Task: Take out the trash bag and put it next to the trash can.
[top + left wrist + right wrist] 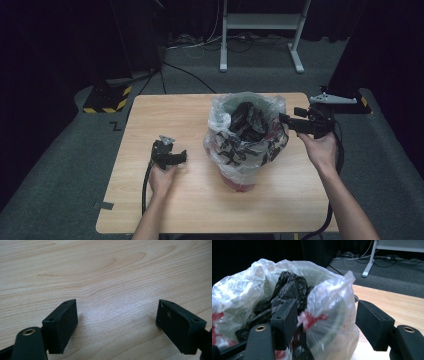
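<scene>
Bin under the clear bag (239, 176): almost all wrapped from sight, just a red base peeking out low in the high view.
Black contents (246, 122): crumpled dark mass inside the bag, can't tell what it is.
Red print on the bag (312, 318): smeared in the right gripper view, unreadable.
Left hand-held gripper (117, 322): both jaws chopped by the bottom edge of its own view; body out of frame.
Right hand-held gripper (325, 322): bag film bulges between the jaws, and whether either pad touches it, can't tell.
Bench (165, 210): near edge cut off at the bottom, forearms too.
Background behind the bench: black, nothing readable.
</scene>
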